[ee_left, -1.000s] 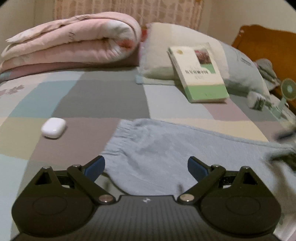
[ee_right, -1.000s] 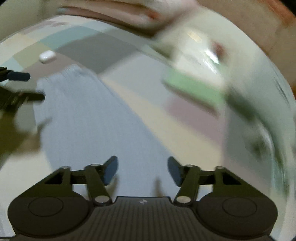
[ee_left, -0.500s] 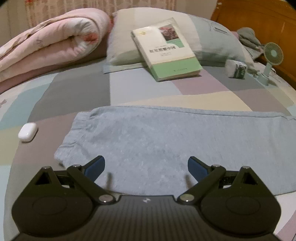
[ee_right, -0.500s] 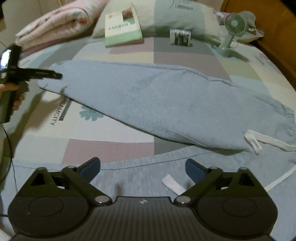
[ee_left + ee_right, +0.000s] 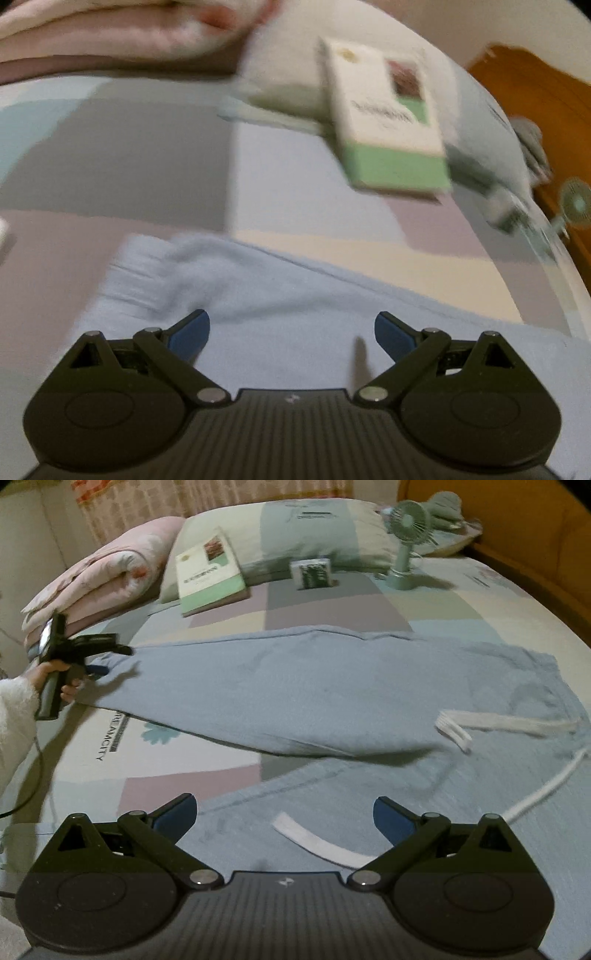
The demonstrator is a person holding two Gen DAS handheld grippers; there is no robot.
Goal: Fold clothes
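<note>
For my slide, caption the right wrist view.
Open right hand-held gripper above light blue cotton trousers spread across a patchwork bedsheet.

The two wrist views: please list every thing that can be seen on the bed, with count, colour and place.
trousers: one, light blue, spread flat across the bed
drawstring: white, loose at the waist
book: one, white and green, leaning on the pillow
pillow: one, pale patchwork, at the headboard
quilt: one, pink, rolled, far left
fan: one, green, beside the pillow
small box: one, dark and white, before the pillow
left gripper: open, over a trouser cuff
right gripper: open, over the waist
</note>
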